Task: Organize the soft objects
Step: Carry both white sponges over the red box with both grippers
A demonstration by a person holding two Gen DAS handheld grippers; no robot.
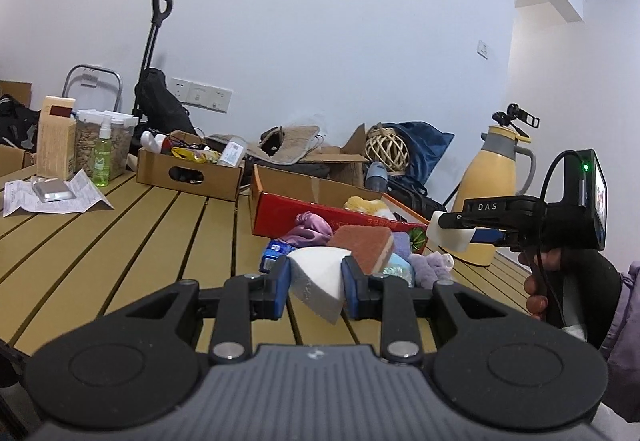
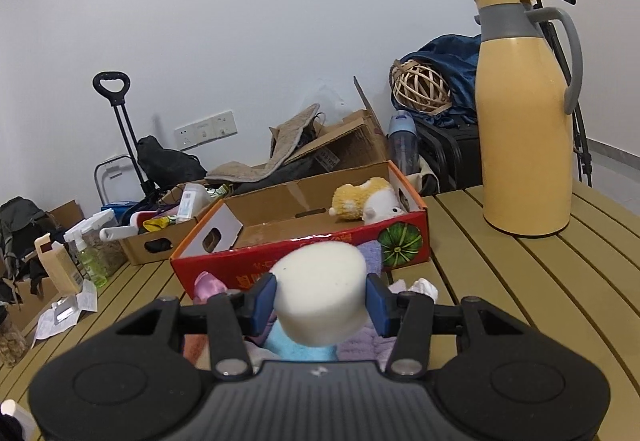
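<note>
My left gripper (image 1: 316, 281) is shut on a white wedge of foam (image 1: 316, 269), held just above the slatted table. Behind it lies a heap of soft things: an orange scouring sponge (image 1: 362, 247), a purple satin cloth (image 1: 312, 227) and a lilac fluffy cloth (image 1: 430, 265). My right gripper (image 2: 320, 301) is shut on a round white foam puff (image 2: 320, 281), above that same heap and in front of the red cardboard box (image 2: 280, 261). A yellow and white plush toy (image 2: 366, 203) lies inside the box at its far right. The right gripper (image 1: 452, 235) also shows at the right of the left wrist view.
A tall yellow thermos jug (image 2: 524, 121) stands on the table to the right of the red box. A brown box of odds and ends (image 1: 188, 169), a green spray bottle (image 1: 102, 157) and a paper leaflet (image 1: 52, 197) sit at the left. A hand (image 1: 536, 281) grips the right tool.
</note>
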